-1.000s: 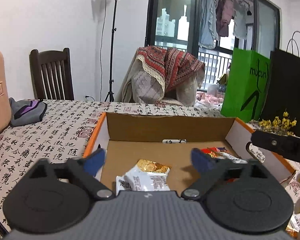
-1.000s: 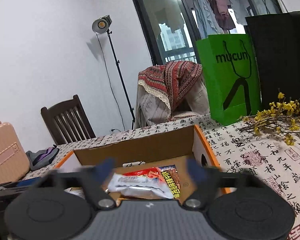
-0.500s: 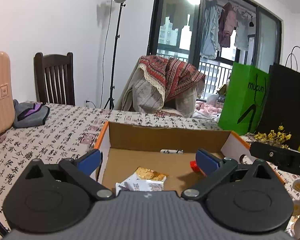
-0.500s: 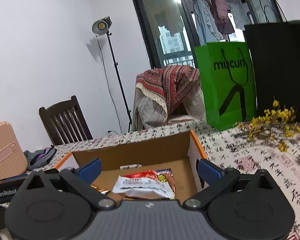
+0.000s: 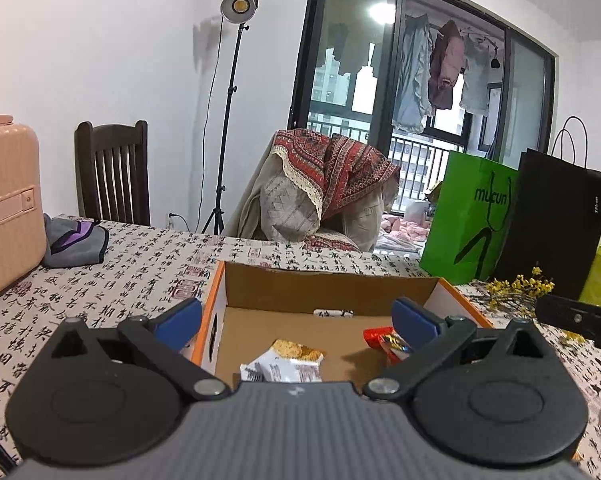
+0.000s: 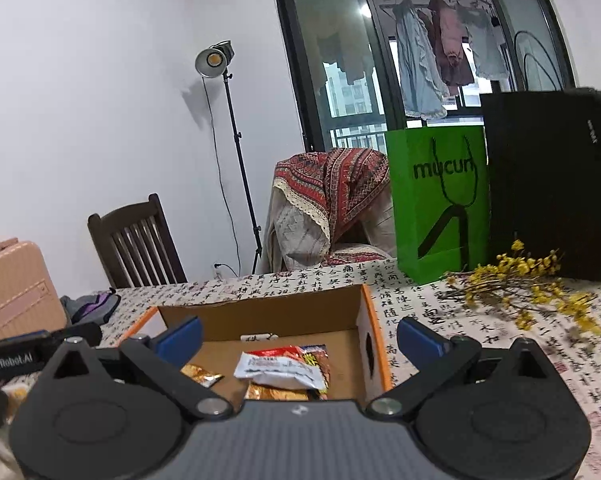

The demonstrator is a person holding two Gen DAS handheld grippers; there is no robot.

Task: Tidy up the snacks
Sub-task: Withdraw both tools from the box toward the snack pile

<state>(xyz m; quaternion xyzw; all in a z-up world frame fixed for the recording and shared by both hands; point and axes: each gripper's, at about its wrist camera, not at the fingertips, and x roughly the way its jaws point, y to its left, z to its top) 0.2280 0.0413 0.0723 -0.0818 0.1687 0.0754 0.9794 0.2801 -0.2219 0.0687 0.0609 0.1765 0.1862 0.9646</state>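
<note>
Low in both frames, left tongs (image 5: 296, 320) and right tongs (image 6: 298, 334) gape empty above the cardboard box (image 5: 324, 286). White packet (image 5: 286, 364) and red packet (image 6: 286, 366) lie inside; reaching together, they could collide.

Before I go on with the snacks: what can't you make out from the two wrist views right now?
- cardboard box: its near end is hidden behind each gripper body in both views.
- white snack packet, left view: lower part hidden; print too small.
- red snack packet, left view: partly behind the left gripper finger.
- Snacks still outside the box: only slivers at the frame edges.
</note>
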